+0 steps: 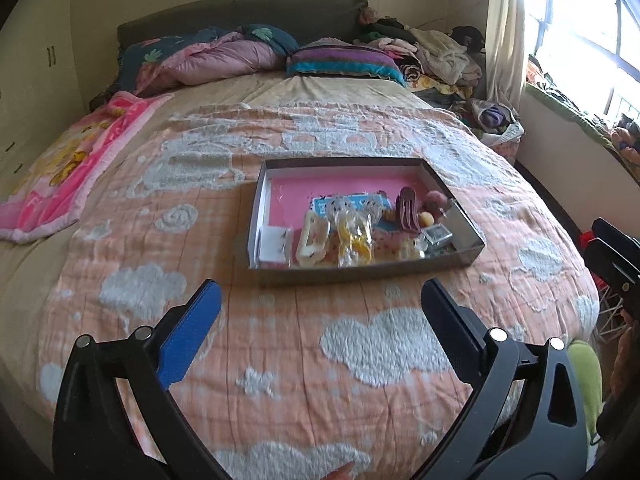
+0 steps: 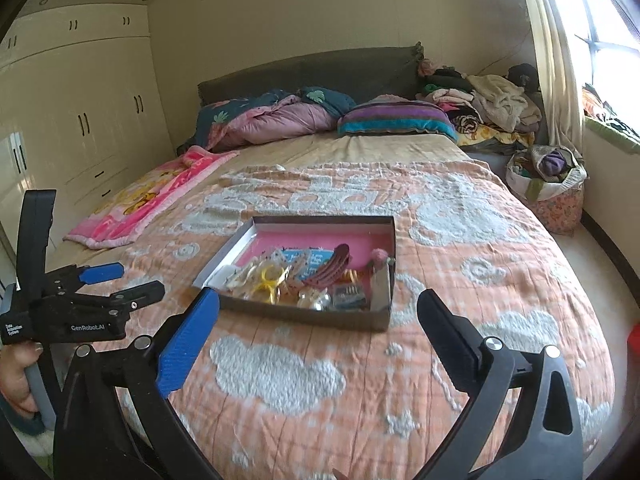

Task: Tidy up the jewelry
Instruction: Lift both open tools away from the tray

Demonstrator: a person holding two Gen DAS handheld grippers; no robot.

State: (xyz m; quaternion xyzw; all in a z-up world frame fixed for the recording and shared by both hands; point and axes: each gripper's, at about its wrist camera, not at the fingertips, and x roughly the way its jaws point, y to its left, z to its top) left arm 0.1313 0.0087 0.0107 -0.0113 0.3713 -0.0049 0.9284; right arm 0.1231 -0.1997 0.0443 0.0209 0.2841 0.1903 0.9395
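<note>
Left wrist view: the left claw (image 1: 320, 312) hangs released over the bed (image 1: 280, 360), its fingers spread wide with nothing between them. Ahead of it, in line with the gap, a shallow box (image 1: 360, 272) sits on the peach cloud-patterned blanket (image 1: 380, 344), with a bare strip of blanket between fingertips and the box's near wall. Jewelry (image 1: 352, 240) is heaped in the box's near half on the pink lining; the far half shows open lining. Blanket lies flat all around the box. A pink throw (image 1: 68, 172) lies toward the bed's left edge, pillows (image 1: 344, 62) at the headboard, and a window (image 1: 580, 32) on the right.

Right wrist view shows the right claw (image 2: 318, 312) likewise released and holding nothing, with the box (image 2: 304, 316) just ahead and slightly left of its centre, the blue finger's tip (image 2: 208, 300) near the box's near-left corner. The left claw (image 2: 132, 280) floats at the left edge, apart from the box. A wardrobe (image 2: 80, 100) lines the left wall, and a cloth basket (image 2: 548, 188) stands past the bed's right edge.
</note>
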